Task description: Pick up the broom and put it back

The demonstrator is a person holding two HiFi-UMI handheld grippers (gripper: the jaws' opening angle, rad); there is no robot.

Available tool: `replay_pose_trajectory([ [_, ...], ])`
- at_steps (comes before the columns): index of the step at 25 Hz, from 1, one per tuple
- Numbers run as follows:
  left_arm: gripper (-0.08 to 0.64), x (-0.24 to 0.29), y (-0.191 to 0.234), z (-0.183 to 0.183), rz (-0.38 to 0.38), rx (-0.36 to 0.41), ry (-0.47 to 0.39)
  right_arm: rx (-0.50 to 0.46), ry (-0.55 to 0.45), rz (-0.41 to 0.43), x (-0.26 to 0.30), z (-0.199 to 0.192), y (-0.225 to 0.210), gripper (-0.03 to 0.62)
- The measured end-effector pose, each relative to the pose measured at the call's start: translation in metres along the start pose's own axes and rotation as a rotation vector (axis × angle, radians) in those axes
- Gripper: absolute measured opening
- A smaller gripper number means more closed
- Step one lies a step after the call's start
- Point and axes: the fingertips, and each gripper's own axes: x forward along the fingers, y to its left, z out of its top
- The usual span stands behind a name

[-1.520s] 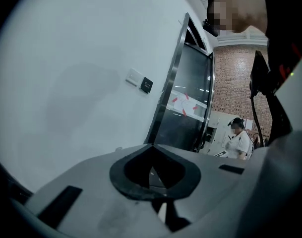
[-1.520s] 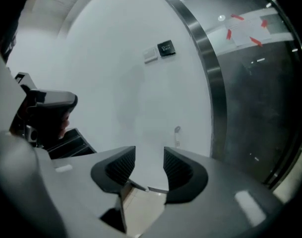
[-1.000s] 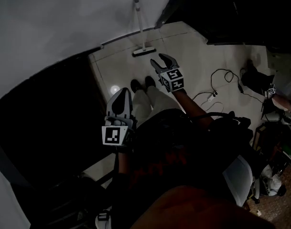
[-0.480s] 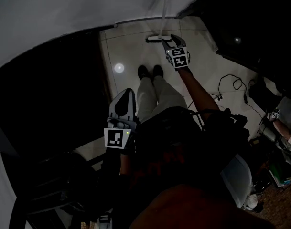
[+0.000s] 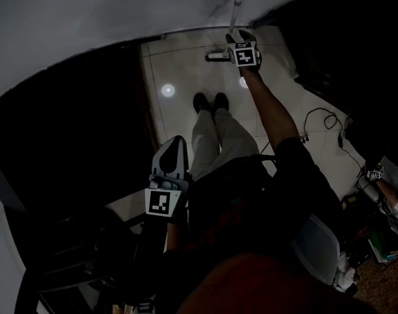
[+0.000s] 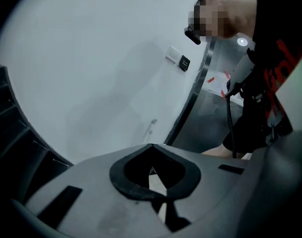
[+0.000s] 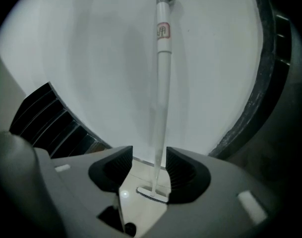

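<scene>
The broom [image 7: 161, 73] is leaning upright against the wall [image 7: 91, 58], shaft vertical; the right gripper [image 7: 150, 157], jaws wide, is framing that shaft, probably not yet touching; the left gripper [image 5: 174, 142], jaws together, is hanging well back from the wall; against a second ago, the right gripper is lower and closer.

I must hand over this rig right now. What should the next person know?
Left gripper: shut, empty.
Right gripper: open, with the broom handle lined up between its jaws, not gripped.
Broom: leans against the white wall, head on the tiled floor.
Done: nothing picked up.
Left: close on the handle, lift the broom, put it back.
</scene>
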Motion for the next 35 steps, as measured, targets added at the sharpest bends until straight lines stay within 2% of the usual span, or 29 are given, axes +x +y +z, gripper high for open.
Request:
replay_pose_trajectory([
  [4,0.005,0.001,0.006,-0.004,0.009,-0.008,0.018,0.031,0.012,-0.012,0.026,0.010,-0.014,0.209],
  [8,0.005,0.006,0.008,-0.012,0.005,-0.026,0.038,0.034,-0.016,-0.035,0.040,0.038,-0.027,0.204],
  [10,0.005,0.010,0.003,-0.010,-0.013,-0.025,0.036,0.023,-0.022,-0.052,0.036,0.046,-0.030,0.089],
  [13,0.005,0.014,0.001,-0.003,-0.043,-0.016,0.029,-0.011,-0.026,-0.045,0.022,0.043,-0.018,0.087],
  [16,0.005,0.018,-0.005,0.006,-0.063,0.006,0.024,-0.037,-0.032,-0.032,-0.001,0.022,-0.001,0.087],
  [21,0.005,0.028,-0.021,0.031,-0.141,0.054,-0.010,-0.047,-0.023,-0.057,-0.073,-0.031,0.018,0.087],
  [25,0.005,0.027,-0.034,0.051,-0.239,0.113,-0.052,-0.017,-0.076,-0.112,-0.148,-0.044,0.029,0.087],
  [30,0.005,0.038,-0.052,0.062,-0.277,0.171,-0.074,0.011,-0.233,-0.097,-0.238,-0.010,0.044,0.087],
  [35,0.005,0.040,-0.080,0.087,-0.363,0.220,-0.119,0.063,-0.466,-0.113,-0.352,0.051,0.045,0.087],
])
